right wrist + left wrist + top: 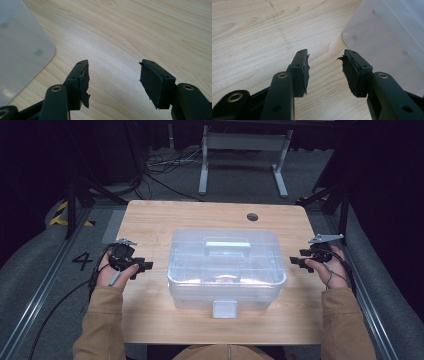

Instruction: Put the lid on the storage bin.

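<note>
Both grippers stood released and empty: left gripper at nine o'clock of the clear box, right gripper at three. Advised approaching level, squarely together.

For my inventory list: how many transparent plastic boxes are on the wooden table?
1. The transparent plastic box stands at the middle of the wooden table, lid on, between the left gripper and the right gripper. Nothing else on the table could hide another.

Translucent plastic box — smooth, faintly glossy — on matt wood-grain table.
</note>
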The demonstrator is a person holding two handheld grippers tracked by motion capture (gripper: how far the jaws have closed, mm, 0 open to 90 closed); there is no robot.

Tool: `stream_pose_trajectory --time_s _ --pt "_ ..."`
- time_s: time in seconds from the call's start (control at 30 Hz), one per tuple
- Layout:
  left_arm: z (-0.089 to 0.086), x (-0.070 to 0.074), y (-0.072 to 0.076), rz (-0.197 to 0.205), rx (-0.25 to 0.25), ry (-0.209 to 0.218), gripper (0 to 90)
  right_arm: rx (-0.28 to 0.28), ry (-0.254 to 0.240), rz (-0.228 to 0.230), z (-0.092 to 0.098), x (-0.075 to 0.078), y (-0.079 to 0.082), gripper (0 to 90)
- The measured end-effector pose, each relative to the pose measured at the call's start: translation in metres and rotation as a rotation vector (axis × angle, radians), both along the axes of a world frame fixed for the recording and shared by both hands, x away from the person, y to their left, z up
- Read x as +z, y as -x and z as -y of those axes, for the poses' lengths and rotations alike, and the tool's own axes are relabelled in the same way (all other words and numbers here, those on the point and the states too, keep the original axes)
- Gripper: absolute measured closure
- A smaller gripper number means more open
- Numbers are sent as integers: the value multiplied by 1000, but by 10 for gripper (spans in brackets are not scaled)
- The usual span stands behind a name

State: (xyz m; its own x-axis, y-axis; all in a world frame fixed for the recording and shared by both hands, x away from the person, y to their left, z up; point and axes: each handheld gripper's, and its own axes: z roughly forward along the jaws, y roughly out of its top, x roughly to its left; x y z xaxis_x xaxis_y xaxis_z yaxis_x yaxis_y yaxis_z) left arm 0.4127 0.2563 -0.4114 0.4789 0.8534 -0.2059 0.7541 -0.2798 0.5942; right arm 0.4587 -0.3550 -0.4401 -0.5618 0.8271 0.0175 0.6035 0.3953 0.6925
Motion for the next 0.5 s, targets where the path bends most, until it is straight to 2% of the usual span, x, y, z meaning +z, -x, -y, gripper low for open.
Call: stream_pose_trajectory --time_s 0.5 --pt "1 -12 -5 -45 -20 -5 550 8 31 -43 -5 -20 -5 415"
